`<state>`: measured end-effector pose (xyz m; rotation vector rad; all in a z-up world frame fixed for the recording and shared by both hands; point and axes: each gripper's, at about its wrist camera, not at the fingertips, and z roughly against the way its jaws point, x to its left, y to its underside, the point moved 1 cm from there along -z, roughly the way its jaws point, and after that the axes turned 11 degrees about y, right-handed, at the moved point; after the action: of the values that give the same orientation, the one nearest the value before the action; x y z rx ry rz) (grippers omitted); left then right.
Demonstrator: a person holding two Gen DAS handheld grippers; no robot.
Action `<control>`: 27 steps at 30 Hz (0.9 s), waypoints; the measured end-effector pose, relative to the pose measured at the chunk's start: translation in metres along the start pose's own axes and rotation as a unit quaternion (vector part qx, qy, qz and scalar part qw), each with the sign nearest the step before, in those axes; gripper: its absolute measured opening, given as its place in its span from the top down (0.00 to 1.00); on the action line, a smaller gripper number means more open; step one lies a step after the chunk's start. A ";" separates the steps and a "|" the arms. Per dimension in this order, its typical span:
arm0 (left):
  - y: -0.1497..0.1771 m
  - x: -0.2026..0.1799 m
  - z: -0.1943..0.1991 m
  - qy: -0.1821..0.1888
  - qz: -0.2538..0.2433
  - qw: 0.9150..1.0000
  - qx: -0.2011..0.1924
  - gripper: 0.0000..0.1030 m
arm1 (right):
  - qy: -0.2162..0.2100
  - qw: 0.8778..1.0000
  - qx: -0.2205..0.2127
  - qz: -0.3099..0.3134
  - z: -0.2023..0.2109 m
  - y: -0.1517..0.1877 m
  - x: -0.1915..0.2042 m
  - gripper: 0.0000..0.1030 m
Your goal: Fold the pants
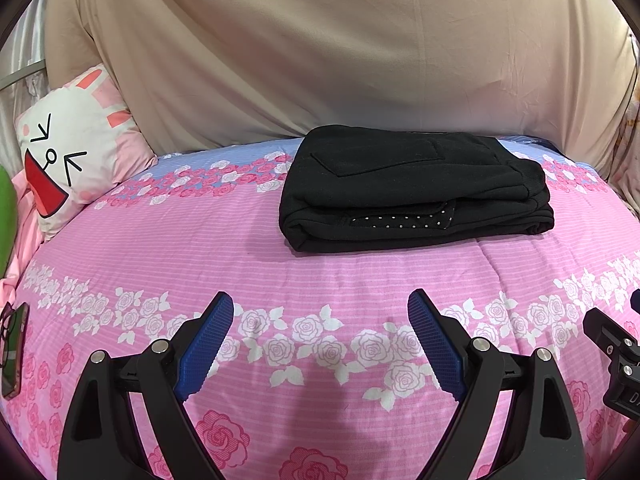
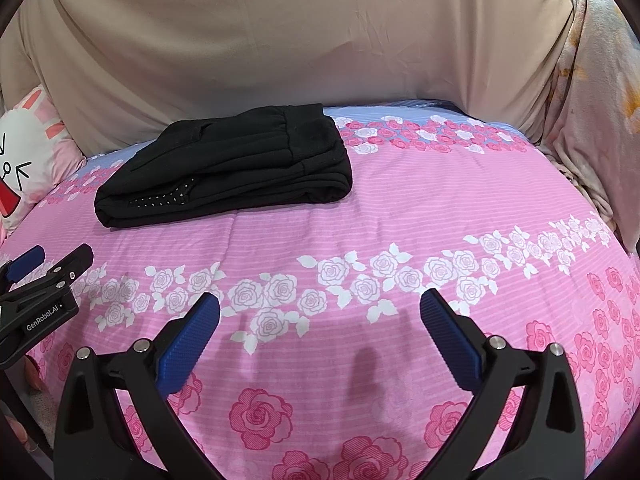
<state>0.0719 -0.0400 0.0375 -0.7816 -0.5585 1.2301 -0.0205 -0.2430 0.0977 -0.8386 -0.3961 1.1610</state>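
Black pants [image 1: 412, 188] lie folded into a thick rectangle on the pink rose-print bedspread [image 1: 304, 272], toward the far side. A strip with small white dots shows at the front fold. They also show in the right wrist view [image 2: 228, 168], far left. My left gripper [image 1: 320, 308] is open and empty, held over the bedspread well short of the pants. My right gripper [image 2: 320, 308] is open and empty, to the right of the left one and nearer than the pants. The left gripper's side [image 2: 44, 280] shows at the left edge of the right wrist view.
A white rabbit-face pillow [image 1: 76, 156] leans at the far left. A beige sheet [image 1: 320, 48] hangs behind the bed. A phone with glasses on it [image 1: 14, 348] lies at the left edge. A patterned cloth [image 2: 592, 92] drapes at the right.
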 end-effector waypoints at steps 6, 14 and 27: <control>0.000 0.000 0.000 -0.002 0.000 1.000 0.001 0.16 | 0.000 1.000 0.001 0.000 0.000 0.000 0.000 0.05; 0.001 0.000 0.000 -0.006 -0.001 1.000 0.002 0.16 | 0.001 1.000 0.001 -0.001 0.000 0.000 0.000 0.05; 0.001 -0.001 0.000 -0.005 -0.001 1.000 0.002 0.16 | 0.007 1.000 0.005 0.000 -0.001 0.002 0.002 0.05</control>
<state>0.0710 -0.0411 0.0368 -0.7713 -0.5651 1.2342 -0.0203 -0.2411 0.0957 -0.8378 -0.3775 1.1555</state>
